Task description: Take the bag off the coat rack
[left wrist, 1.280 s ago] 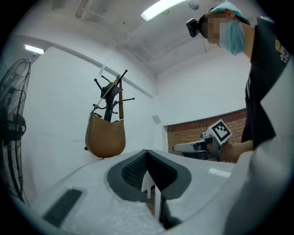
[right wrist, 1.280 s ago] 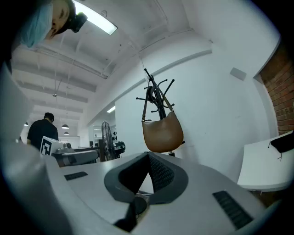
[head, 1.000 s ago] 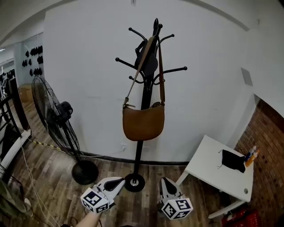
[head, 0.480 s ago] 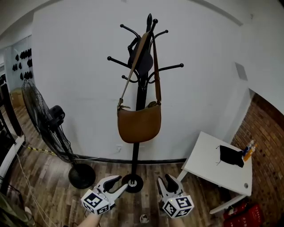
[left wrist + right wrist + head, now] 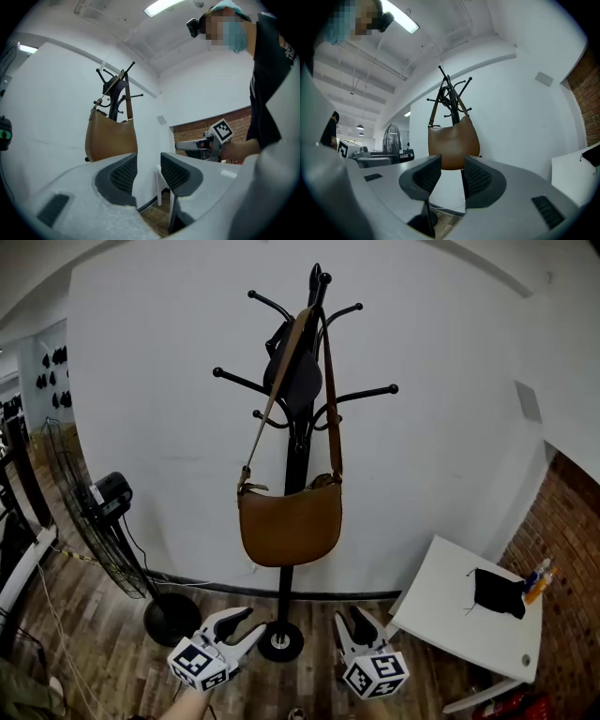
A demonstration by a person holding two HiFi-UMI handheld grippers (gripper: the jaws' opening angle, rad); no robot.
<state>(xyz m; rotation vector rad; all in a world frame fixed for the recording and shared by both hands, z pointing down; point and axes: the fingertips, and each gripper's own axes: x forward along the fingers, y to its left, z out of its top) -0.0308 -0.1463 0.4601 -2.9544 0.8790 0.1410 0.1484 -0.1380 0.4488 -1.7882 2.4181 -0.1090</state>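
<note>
A brown leather bag (image 5: 289, 526) hangs by its long strap (image 5: 330, 381) from the top hooks of a black coat rack (image 5: 284, 601) against the white wall. A dark item hangs behind the strap near the top. Both grippers are held low, in front of the rack's base and well short of the bag. My left gripper (image 5: 251, 622) is open with nothing between its pads. My right gripper (image 5: 348, 616) is open and empty too. The bag (image 5: 111, 138) shows ahead past the left gripper (image 5: 149, 161), and the bag (image 5: 453, 140) is centred beyond the right gripper (image 5: 452, 161).
A standing floor fan (image 5: 103, 521) is left of the rack, its round base (image 5: 171, 618) close to the rack's foot. A white table (image 5: 450, 601) at the right carries a black pouch (image 5: 497, 592) and small bottles (image 5: 536, 579). A brick wall lies beyond it.
Both grippers' jaws went from shut to open. The view shifted, so the rack and bag now look slightly larger and the fan sits further left.
</note>
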